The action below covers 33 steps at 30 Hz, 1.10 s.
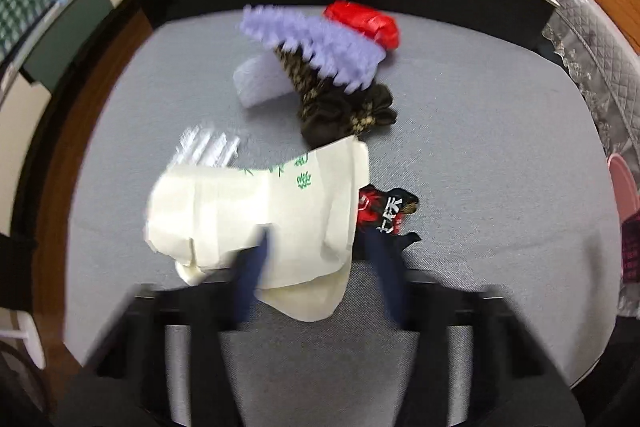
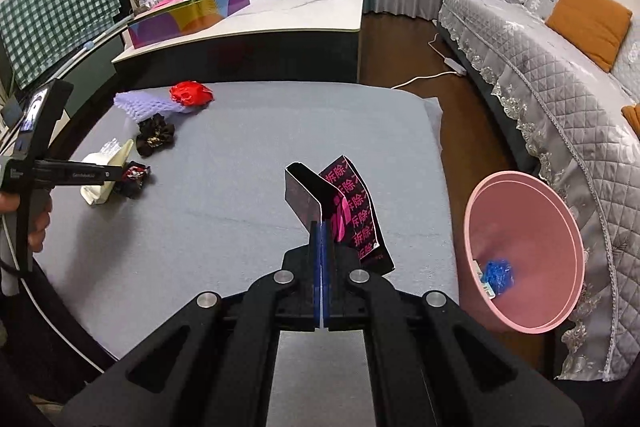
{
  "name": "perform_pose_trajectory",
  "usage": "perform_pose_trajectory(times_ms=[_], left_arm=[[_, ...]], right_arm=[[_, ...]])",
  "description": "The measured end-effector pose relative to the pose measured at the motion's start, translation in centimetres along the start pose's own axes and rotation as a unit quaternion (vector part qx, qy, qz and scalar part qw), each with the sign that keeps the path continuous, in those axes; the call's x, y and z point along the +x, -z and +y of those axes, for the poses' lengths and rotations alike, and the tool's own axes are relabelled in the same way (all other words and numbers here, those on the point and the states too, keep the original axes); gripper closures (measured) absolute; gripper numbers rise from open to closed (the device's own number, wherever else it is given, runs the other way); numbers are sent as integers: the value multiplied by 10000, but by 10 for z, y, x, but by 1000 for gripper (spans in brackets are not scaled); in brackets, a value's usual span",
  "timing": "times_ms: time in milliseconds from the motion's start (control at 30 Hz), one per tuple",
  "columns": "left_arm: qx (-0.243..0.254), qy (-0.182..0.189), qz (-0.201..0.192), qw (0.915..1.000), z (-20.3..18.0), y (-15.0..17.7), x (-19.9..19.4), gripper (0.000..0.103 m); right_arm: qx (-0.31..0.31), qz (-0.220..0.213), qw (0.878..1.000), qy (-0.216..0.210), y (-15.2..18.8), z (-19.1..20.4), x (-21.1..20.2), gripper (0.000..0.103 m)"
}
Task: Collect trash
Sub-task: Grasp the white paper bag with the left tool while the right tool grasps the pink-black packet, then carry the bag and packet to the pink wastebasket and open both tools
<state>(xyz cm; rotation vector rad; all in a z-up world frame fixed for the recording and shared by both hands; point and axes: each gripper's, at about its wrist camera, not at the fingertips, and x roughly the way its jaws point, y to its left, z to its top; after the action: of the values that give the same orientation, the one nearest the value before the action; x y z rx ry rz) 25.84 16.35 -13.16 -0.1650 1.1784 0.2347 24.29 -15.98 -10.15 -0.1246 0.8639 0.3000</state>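
My right gripper has its jaws clamped on a black-and-pink wrapper over the grey desk, the pink bin just beside it. My left gripper has narrow jaws around a cream paper bag; whether they pinch it, I cannot tell. A dark scrunchie, purple foam net and red wrapper lie beyond.

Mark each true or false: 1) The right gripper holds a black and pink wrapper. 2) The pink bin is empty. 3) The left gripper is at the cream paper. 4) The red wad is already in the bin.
1) True: the right gripper is shut on the wrapper.
2) False: the bin holds a blue scrap.
3) True: the left gripper straddles the paper.
4) False: the red wad lies on the table.
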Motion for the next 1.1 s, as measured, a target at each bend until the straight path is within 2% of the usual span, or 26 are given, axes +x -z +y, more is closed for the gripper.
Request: perform_pose_trajectory(times_ms=[67, 133, 367, 567, 700, 867, 1100], left_arm=[[-41, 11, -17, 10000, 3, 3, -4, 89], [138, -166, -235, 9995, -1, 10, -18, 93], [356, -279, -830, 9955, -12, 43, -75, 93], [485, -18, -1024, 9936, -29, 71, -112, 93], [566, 277, -1135, 9915, -39, 90, -133, 93], [757, 450, -1274, 9879, -51, 104, -147, 93], [899, 683, -1226, 9860, -67, 117, -152, 93]], right_arm=[[-8, -8, 10000, 22, 0, -1, -1, 103], [-78, -80, 9999, 33, 1, 0, -5, 103], [-66, -104, 9999, 27, 2, -1, -10, 103], [-242, -299, 9993, 39, 2, 13, -32, 102], [-271, -488, 9983, -151, 8, 24, -55, 103], [-264, -486, 9979, -336, 28, 35, -77, 103], [-308, -484, 9968, -550, 40, 43, -95, 103]])
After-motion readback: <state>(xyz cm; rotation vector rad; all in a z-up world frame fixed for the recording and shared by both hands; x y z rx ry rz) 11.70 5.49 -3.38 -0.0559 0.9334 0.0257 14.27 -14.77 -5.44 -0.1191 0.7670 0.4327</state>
